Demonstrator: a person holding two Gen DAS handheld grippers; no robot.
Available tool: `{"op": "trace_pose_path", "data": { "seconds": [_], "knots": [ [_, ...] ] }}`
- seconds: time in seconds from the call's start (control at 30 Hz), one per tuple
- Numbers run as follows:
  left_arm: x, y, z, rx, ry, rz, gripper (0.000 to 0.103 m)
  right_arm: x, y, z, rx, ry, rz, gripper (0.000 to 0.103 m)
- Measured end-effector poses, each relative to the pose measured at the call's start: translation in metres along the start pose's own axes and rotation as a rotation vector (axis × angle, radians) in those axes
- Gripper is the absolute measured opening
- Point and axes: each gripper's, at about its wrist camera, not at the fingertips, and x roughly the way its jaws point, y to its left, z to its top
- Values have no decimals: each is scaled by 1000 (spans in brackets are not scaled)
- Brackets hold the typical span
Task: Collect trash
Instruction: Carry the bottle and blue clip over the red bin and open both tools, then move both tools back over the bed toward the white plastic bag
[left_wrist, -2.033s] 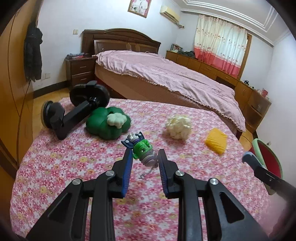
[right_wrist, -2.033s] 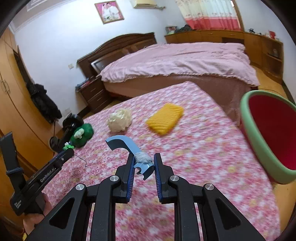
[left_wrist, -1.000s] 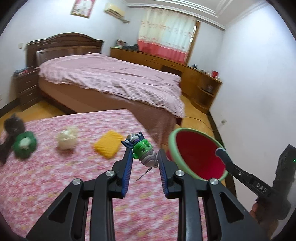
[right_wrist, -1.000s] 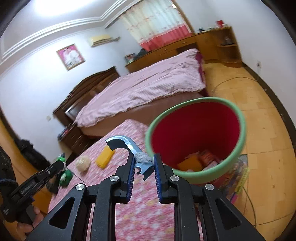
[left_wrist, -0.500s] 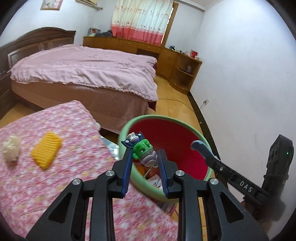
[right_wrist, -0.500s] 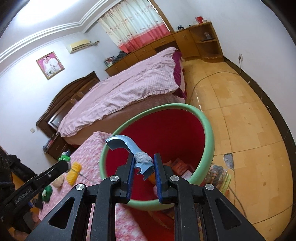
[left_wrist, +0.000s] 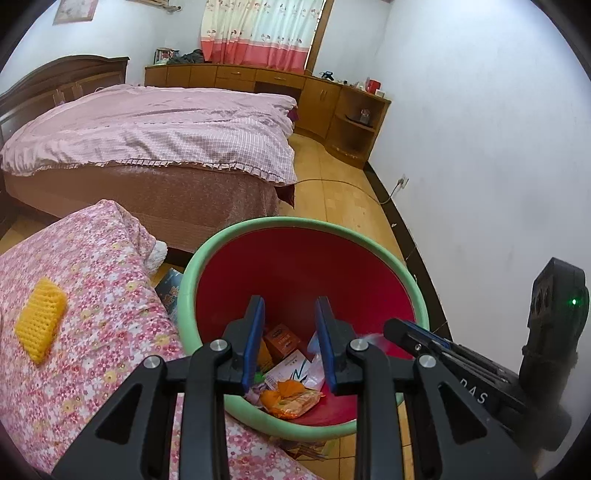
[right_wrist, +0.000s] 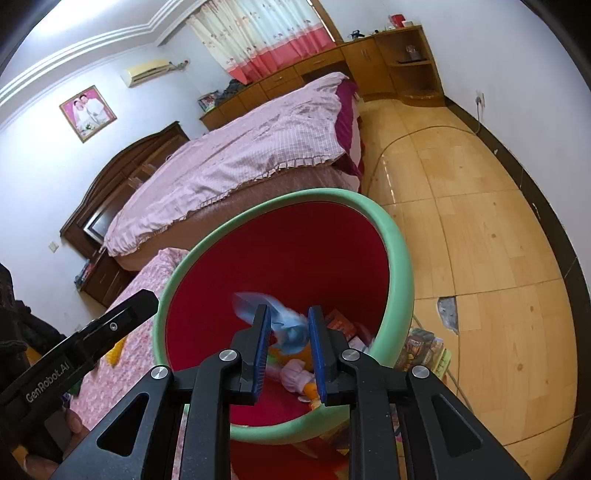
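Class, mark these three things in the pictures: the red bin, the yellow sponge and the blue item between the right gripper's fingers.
red bin (left_wrist: 295, 221), left wrist view, on its green rim.
yellow sponge (left_wrist: 40, 323), left wrist view, on its top face.
blue item (right_wrist: 291, 328), right wrist view, on its blurred middle.

Left hand-held gripper (left_wrist: 289, 341) angled down — jaws apart, empty, right hand-held gripper (right_wrist: 284, 343) opening.

**Plastic, cloth and polished wood**

Below both grippers, the bin (left_wrist: 413, 284) looks like smooth plastic, matt green at the rim, red inside. Crinkled glossy wrappers (left_wrist: 291, 397) lie within. Left: floral cloth (left_wrist: 96, 332). Beyond: shiny wood floor (right_wrist: 480, 229).
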Motion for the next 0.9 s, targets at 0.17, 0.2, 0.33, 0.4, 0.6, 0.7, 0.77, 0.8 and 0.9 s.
{"op": "trace_pose_path", "data": {
  "seconds": [0.17, 0.2, 0.33, 0.4, 0.6, 0.7, 0.77, 0.8, 0.9],
  "knots": [
    [7, 15, 1, -37, 21, 19, 29, 10, -3, 1, 16, 22, 9, 27],
    [7, 18, 0, -46, 22, 21, 29, 10, -2, 0, 18, 25, 10, 27],
    [2, 33, -2, -69, 22, 41, 29, 8, 1, -2, 15, 19, 6, 30],
    [-2, 41, -3, -81, 19, 59, 30, 6, 3, -3, 11, 13, 1, 33],
    [-22, 70, -6, -106, 1, 145, 46, 3, 2, -3, 49, 14, -19, 50],
    [-34, 91, -10, -131, -2, 180, 47, -1, 3, -6, 53, 12, -30, 52],
    [-41, 105, -12, -145, -1, 205, 47, -6, 5, -7, 54, 9, -36, 54],
    [-44, 111, -13, -150, -3, 215, 47, -6, 5, -7, 56, 7, -37, 54],
    [-55, 133, -17, -165, -7, 261, 47, -11, 8, -10, 65, 1, -41, 54]
  ]
}}
